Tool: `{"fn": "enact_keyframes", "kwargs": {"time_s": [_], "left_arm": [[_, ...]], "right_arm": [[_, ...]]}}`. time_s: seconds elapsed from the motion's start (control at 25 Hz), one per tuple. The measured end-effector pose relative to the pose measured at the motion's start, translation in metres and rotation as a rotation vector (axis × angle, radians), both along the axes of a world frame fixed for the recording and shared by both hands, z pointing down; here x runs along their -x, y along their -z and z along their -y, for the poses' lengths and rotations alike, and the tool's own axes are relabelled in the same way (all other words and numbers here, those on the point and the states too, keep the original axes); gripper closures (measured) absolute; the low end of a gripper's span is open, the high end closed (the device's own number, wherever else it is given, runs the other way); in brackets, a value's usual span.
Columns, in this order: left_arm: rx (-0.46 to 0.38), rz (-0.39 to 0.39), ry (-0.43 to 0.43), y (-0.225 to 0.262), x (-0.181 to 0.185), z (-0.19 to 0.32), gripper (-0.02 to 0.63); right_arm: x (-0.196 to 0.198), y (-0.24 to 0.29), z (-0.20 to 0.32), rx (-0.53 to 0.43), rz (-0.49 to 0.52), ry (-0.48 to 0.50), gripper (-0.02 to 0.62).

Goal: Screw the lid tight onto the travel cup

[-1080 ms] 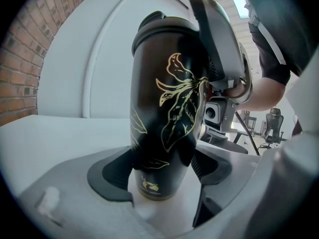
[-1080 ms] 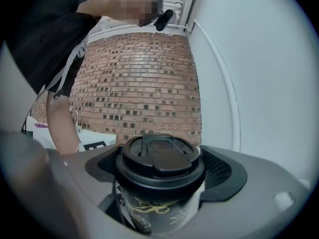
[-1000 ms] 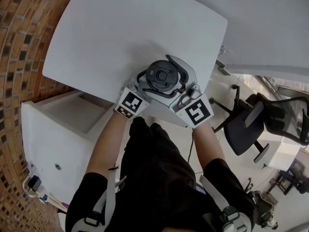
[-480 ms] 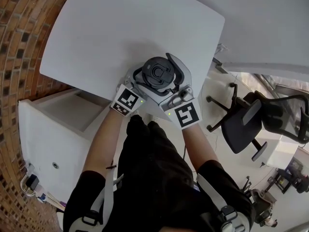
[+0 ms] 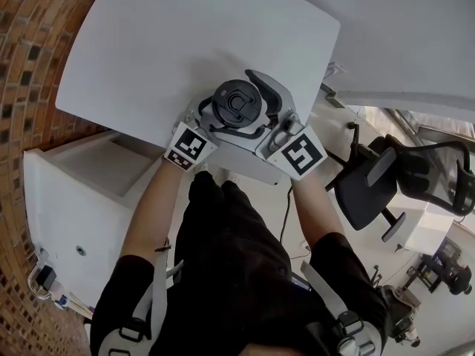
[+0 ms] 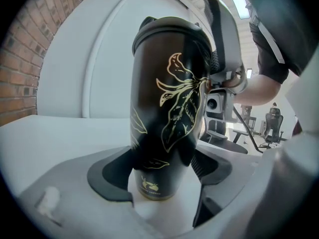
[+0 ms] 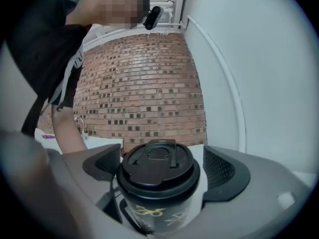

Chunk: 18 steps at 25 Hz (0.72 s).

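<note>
1 travel cup, black with gold leaf print, upright by near edge of desk; lid seated level on top. Left tongs reach in over same edge, clamped on cup's lower body. Right tongs also over that edge, jaws wide, just been opening, lid between them with gap at pad. Judgement: 1 twist likely finished, regrip probably next; tightness unconfirmed.
</note>
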<state>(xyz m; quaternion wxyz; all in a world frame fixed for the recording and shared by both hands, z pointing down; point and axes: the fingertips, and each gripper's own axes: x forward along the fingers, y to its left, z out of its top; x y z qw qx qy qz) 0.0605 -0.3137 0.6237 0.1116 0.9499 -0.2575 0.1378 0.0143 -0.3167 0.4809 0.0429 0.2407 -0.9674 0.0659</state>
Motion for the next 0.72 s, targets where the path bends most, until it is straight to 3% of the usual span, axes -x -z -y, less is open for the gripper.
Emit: {"fn": "enact_keyframes", "kwargs": {"time_s": [0.08,0.2,0.24,0.4,0.72], "left_arm": [[0.001,0.001,0.001,-0.0003,0.0006,-0.0002,0.236],[0.002,0.002,-0.002,-0.0004,-0.001,-0.001,0.236],[0.002,0.002,-0.005,-0.0002,-0.0013,-0.0009,0.236],[-0.001,0.004,-0.006,0.0002,0.0006,-0.0004,0.236],[-0.003,0.004,-0.007,0.0002,0.001,-0.0005,0.236]], "right_arm": [[0.0025,0.0036,-0.0002,-0.016,-0.007,0.092,0.08],[0.0032,0.0044,-0.0011,-0.009,-0.008,0.113,0.094],[0.0033,0.0045,-0.0012,-0.007,-0.002,0.1,0.118],[0.003,0.0055,0.0,-0.044,0.004,0.003,0.118],[-0.0005,0.0002,0.0037,-0.138,-0.088,-0.239,0.129]]}}
